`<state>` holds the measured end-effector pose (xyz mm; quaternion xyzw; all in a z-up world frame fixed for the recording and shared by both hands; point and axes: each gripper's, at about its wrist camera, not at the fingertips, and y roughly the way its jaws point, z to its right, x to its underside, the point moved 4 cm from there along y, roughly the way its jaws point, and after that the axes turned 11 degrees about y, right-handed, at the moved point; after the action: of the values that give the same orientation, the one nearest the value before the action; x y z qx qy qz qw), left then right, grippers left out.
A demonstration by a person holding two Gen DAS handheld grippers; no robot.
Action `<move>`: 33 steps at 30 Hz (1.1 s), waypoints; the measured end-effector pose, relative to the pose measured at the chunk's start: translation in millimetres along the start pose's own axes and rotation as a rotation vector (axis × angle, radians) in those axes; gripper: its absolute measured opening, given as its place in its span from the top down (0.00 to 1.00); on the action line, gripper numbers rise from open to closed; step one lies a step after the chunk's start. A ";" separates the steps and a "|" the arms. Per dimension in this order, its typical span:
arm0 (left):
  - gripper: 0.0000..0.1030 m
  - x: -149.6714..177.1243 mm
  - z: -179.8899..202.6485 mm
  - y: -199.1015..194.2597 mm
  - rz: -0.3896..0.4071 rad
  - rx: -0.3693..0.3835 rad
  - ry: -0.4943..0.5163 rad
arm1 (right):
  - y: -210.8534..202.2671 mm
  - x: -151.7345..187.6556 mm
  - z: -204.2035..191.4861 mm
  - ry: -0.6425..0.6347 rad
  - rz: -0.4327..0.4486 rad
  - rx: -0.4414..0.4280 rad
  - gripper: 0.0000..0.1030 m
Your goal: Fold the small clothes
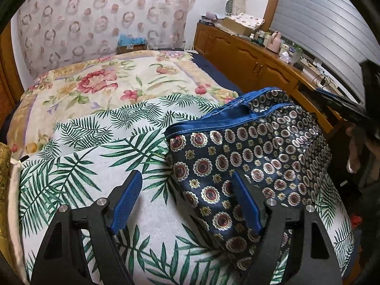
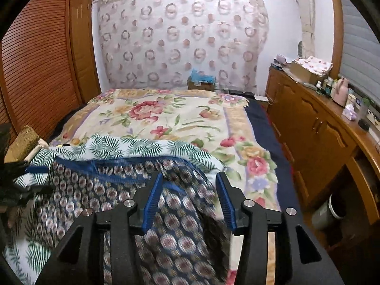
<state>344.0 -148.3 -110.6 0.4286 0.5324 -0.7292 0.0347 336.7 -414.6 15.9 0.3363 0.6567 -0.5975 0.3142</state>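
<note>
Looking down my left gripper (image 1: 187, 185), jaws spread wide, nothing pinched: left pad over bare palm cloth (image 1: 78, 166), right pad (image 1: 244, 204) over the garment's (image 1: 261, 156) near edge, whether it touches I can't tell. Garment is dark blue with medallion print and a bright blue band (image 1: 213, 124) along its far edge; it lies crumpled on the palm cloth, on the bed's near right part. Floral bedspread (image 1: 114, 80) lies beyond, patterned curtain (image 1: 95, 19) on the far wall. Wooden cabinets (image 1: 249, 54) run along the right, top crowded with a box, bottles, a pink jug (image 1: 274, 41). At the right edge I see my other hand (image 1: 356, 152) with the dark tool, close beside the garment.

Right gripper (image 2: 188, 190) jaws apart too, no grip I can see; blurred garment (image 2: 166, 225) sits under and between the pads. Slatted doors (image 2: 40, 54) left, a cardboard box (image 2: 200, 83) at the bed's far end.
</note>
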 end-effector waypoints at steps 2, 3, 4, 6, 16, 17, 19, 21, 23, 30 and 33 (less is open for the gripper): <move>0.25 -0.1 -1.1 6.3 -0.011 0.013 -0.007 | -0.5 11.7 5.0 0.009 -0.031 -0.009 0.50; 0.28 -0.2 -2.4 11.0 -0.020 0.025 -0.017 | 1.0 19.5 8.0 0.013 -0.062 -0.020 0.49; 0.29 -0.7 -3.3 15.5 -0.030 0.032 -0.024 | 4.0 25.0 8.3 0.012 -0.089 -0.026 0.49; 0.30 -1.8 -4.3 22.3 -0.042 0.038 -0.030 | 11.0 31.9 12.7 0.003 -0.119 -0.014 0.49; 0.47 -9.5 -1.3 33.8 -0.045 0.067 -0.027 | 40.1 36.5 32.7 0.099 -0.190 -0.022 0.40; 0.55 -10.5 -0.7 34.8 -0.044 0.075 -0.026 | 40.5 36.1 36.7 0.108 -0.193 -0.029 0.39; 0.77 -11.8 1.2 36.1 -0.042 0.093 -0.022 | 43.7 35.9 41.0 0.123 -0.194 -0.042 0.39; 0.94 -12.2 7.6 35.0 -0.044 0.120 -0.003 | 45.1 36.2 42.5 0.130 -0.196 -0.053 0.39; 0.94 -14.4 13.8 24.1 -0.023 0.090 0.038 | 45.9 36.4 37.8 0.122 -0.191 -0.053 0.39; 0.94 -23.0 -4.8 -34.5 0.085 0.051 0.040 | 48.0 31.6 26.3 0.077 -0.165 -0.090 0.39; 0.94 -17.5 -22.4 -38.7 0.068 0.020 0.033 | 55.9 29.8 15.6 0.059 -0.165 -0.109 0.39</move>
<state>348.6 -120.6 -71.6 0.4586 0.5107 -0.7258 0.0461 365.4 -424.8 -41.8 0.2809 0.7226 -0.5745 0.2623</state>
